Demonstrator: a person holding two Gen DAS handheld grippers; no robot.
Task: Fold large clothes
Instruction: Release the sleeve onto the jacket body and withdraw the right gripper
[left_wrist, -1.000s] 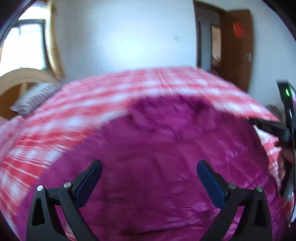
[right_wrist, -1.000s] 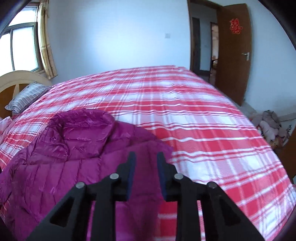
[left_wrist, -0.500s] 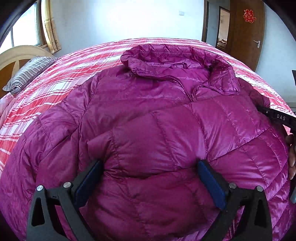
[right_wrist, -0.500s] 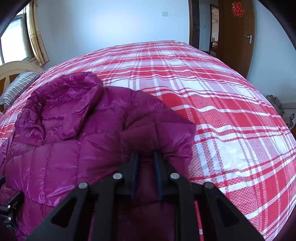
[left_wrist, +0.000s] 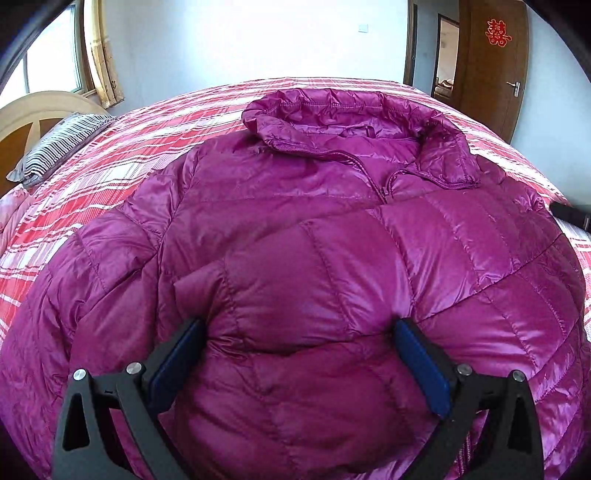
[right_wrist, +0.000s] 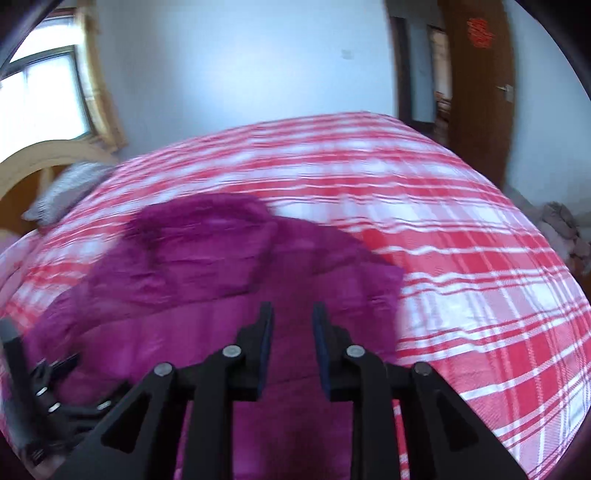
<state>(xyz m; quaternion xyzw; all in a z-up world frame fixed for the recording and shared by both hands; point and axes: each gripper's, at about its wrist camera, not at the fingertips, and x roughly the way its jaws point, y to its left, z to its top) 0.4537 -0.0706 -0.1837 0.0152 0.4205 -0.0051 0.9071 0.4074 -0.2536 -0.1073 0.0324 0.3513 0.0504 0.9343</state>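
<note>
Since half a second ago the right gripper (right_wrist: 291, 325) has been lifted back from the jacket (left_wrist: 332, 258), and its view is now blurred by motion; the left view has barely shifted. The jacket is spread front-up near the front edge of the bed (left_wrist: 155, 147), collar (left_wrist: 351, 125) toward the far edge, zip partly undone. A sleeve (left_wrist: 369, 258) is laid across the chest, which suggests the first fold is already made. The left gripper (left_wrist: 299, 354) is held wide open, low over the jacket, with padded cloth bulging between its fingers; nothing is clamped, so a press to flatten the puffy fill seems intended. The right gripper's fingers are parted by a narrow gap above the jacket's right edge, and no cloth is seen to be pinched there. A striped pillow (left_wrist: 59, 144) lies at the left edge by the headboard (left_wrist: 29, 114). A door (left_wrist: 495, 66) stands beyond the far right corner.
</note>
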